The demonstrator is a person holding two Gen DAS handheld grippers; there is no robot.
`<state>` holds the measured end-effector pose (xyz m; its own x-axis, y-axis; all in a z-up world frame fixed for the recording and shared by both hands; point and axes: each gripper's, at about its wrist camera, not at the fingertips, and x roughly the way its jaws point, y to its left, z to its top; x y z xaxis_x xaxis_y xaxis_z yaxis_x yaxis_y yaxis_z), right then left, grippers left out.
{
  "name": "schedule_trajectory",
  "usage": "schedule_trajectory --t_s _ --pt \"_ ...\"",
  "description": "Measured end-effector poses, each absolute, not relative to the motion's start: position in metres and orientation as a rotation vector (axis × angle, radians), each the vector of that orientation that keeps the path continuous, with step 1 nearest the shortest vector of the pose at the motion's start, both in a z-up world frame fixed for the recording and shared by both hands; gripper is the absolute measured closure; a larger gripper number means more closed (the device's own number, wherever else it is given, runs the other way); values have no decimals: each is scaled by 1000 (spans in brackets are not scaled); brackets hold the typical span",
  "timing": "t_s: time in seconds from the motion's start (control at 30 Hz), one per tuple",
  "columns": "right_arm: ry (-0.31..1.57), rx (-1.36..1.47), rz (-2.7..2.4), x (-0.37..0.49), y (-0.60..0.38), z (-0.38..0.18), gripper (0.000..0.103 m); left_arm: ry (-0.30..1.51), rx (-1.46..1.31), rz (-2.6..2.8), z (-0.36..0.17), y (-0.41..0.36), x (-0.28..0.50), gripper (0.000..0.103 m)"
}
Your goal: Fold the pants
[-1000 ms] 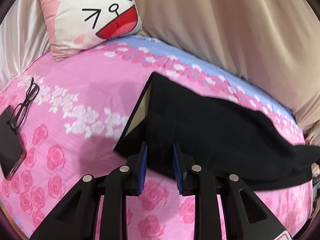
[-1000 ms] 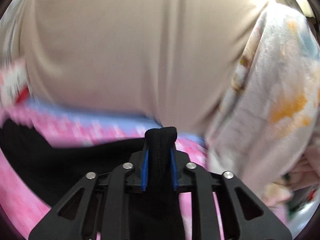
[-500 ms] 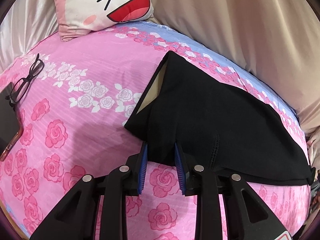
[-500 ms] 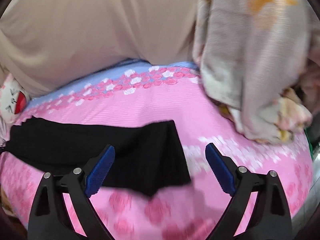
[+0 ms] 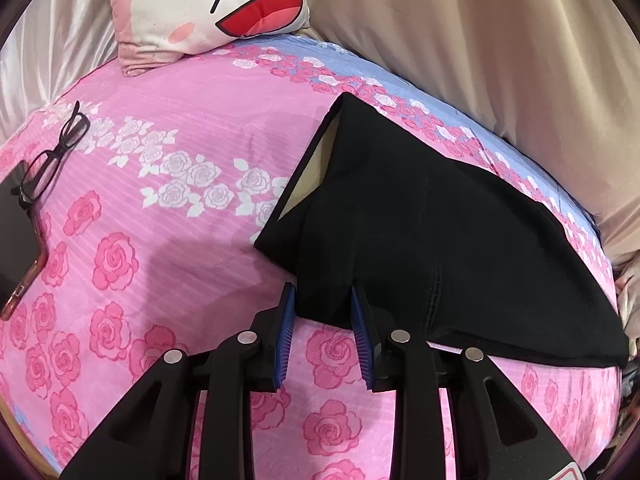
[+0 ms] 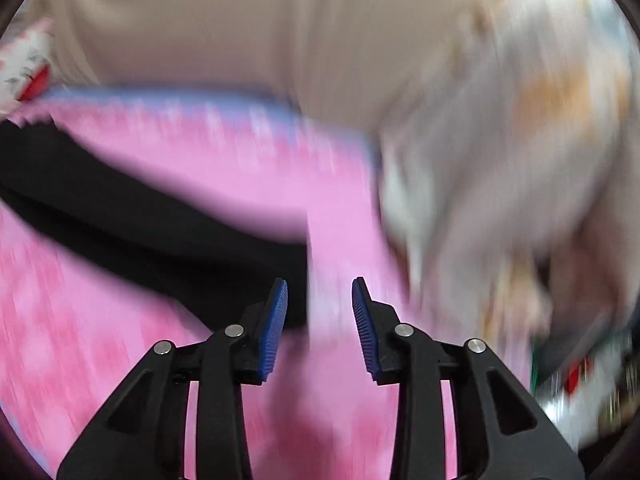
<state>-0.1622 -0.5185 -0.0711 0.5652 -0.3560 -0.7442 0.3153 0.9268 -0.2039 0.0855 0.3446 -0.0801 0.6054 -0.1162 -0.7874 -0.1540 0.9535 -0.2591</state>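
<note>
Your black folded pants [image 5: 440, 240] lie on the pink rose-print bed [image 5: 192, 248], toward its right side. Your left tool [image 5: 323, 300] sits at their near edge. Left of the pants lie black-framed glasses [image 5: 52, 156], with a dark phone [image 5: 16, 236] beside them. Behind, a cartoon-face pillow [image 5: 208, 4] rests at the bed's far edge.

Matt black cloth pants [image 5: 432, 240] on printed cotton bedsheet [image 5: 180, 208].

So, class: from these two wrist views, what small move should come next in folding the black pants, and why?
Probably bring the right gripper onto the pants leg end and close: its jaws stand apart with only pink bedsheet between them, while the left gripper already straddles the near edge.
</note>
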Motion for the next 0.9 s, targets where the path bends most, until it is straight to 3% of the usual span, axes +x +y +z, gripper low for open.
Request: schedule_trajectory --t_s 0.07,0.17,0.33,0.37,0.47,0.5,0.6,0.67,0.73,0.8,0.9 --pt "891 109 -415 -190 -529 -77 67 924 -316 26 -81 345 86 69" --pt "808 365 -385 -198 -544 -67 25 926 -311 29 -80 345 86 70" --pt "823 680 -254 -134 -572 -77 25 928 -312 36 -79 343 87 70" --pt "881 700 -250 -113 -575 -89 28 928 -317 37 -80 343 87 70" --pt "1000 614 -280 -62 -567 -101 99 928 -323 38 -79 343 89 69" --pt "981 573 -295 -52 -563 -92 100 929 -328 39 -79 344 89 69" --pt "679 328 -243 -49 -530 -5 100 937 -322 37 -77 344 92 69" --pt "618 145 -242 -60 -507 20 99 941 -304 33 -76 344 92 69" --pt "722 95 -273 -72 -508 -4 98 939 -295 24 -77 344 91 69" --pt "893 104 -324 -83 -520 -52 79 938 -302 17 -78 347 89 66" --pt "1073 141 -446 -114 -533 -109 78 933 -305 9 -80 350 88 62"
